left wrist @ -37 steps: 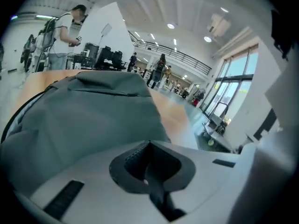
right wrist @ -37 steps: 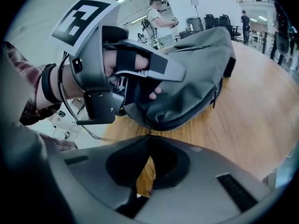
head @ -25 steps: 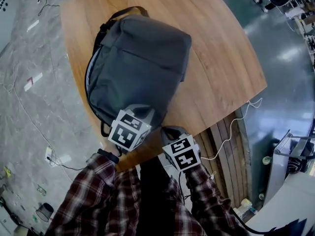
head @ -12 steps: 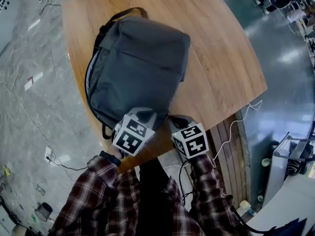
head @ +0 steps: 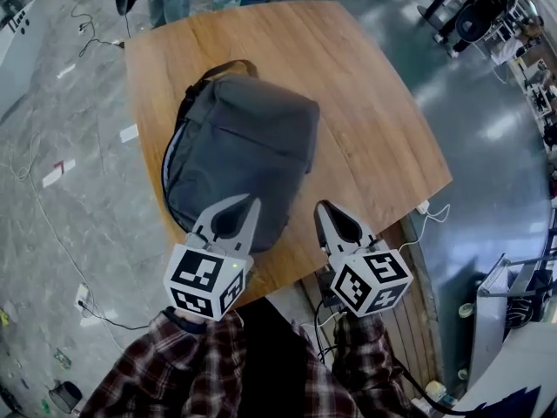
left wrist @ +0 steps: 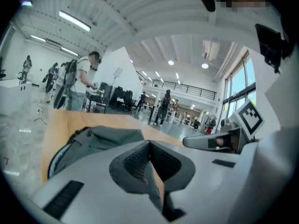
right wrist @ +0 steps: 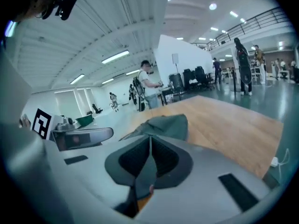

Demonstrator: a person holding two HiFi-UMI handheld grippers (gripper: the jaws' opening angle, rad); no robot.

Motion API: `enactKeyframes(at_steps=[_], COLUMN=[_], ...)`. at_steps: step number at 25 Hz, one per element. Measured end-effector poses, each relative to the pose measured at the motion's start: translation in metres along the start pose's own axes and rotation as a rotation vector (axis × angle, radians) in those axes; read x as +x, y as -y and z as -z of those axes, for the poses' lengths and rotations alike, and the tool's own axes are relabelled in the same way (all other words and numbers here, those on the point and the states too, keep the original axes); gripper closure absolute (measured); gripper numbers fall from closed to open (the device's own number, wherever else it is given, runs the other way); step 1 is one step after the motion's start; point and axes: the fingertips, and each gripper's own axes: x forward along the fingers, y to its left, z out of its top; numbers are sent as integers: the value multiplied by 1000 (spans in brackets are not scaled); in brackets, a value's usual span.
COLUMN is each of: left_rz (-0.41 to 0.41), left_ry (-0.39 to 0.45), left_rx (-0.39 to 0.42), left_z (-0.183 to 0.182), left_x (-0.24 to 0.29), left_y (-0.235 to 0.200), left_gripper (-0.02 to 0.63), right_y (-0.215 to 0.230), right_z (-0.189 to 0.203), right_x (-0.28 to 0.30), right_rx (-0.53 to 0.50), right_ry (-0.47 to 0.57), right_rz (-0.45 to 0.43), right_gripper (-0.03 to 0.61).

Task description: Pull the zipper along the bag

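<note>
My left gripper (head: 251,202) and right gripper (head: 319,207) are both clenched on nothing, side by side over the near edge of the wooden table (head: 383,129). The grey bag (head: 239,146) lies flat along the table's left edge, just ahead of my left tips, with bare wood open on its right. Glossy floor (head: 487,138) surrounds the table in a bright hall.

The left tool (left wrist: 149,144) fills the lower frame, its jaws pressed together with nothing between them. Beyond it, toward 9 o'clock, a grey bag (left wrist: 100,141) lies on the wooden worktop (left wrist: 60,120). At 3 o'clock the right tool (left wrist: 191,142) reaches in sideways. A person (left wrist: 84,85) stands at 10 o'clock.
</note>
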Motion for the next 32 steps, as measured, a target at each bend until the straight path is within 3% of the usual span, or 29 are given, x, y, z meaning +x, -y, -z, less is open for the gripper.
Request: enactKeyframes(at_steps=[4, 12, 32], left_rz=[-43, -86, -49], left_ry=[163, 242, 256], left_rx=[40, 120, 159], left_z=[-64, -101, -110], left_x=[-42, -92, -100], left_y=[12, 30, 44], left_gripper=[603, 601, 602], right_y=[-59, -138, -159], right_z=[-58, -83, -81], right_x=[-11, -33, -44], right_rx=[-100, -209, -212], right_ry=[163, 232, 219], right_rz=[-56, -181, -218], right_gripper=[568, 568, 569])
